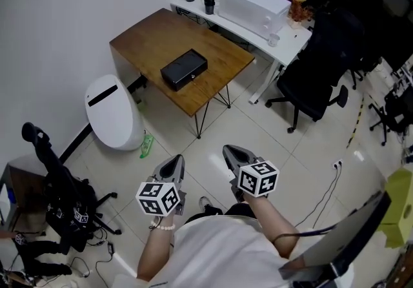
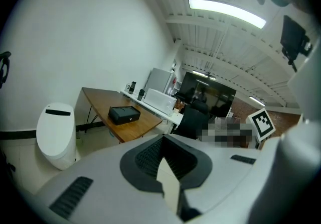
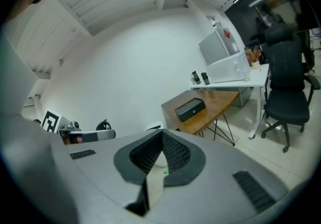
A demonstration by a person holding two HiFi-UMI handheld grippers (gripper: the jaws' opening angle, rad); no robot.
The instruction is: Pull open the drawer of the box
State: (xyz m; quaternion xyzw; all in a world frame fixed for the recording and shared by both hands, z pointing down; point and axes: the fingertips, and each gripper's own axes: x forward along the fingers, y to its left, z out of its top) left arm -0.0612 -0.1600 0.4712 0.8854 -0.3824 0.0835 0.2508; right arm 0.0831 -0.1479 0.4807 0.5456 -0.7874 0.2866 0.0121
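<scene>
Both grippers are held low and close to the person's body, side by side and apart from each other. The left gripper [image 1: 174, 163] has its jaws pressed together with nothing between them, as its own view shows, and the right gripper [image 1: 233, 151] is clenched the same way, also empty. The box [image 1: 184, 68] – small, black and flat – lies well ahead of both grippers, touched by neither, on the wooden table [image 1: 148, 38] near that table's nearer edge. No part of the box stands out from its body. Ahead and to the left of the left gripper stands a white bin [image 1: 115, 112] beside the table; ahead and to the right of the right gripper is a black chair [image 1: 316, 80] at a white desk [image 1: 293, 41] – further off than the table.
</scene>
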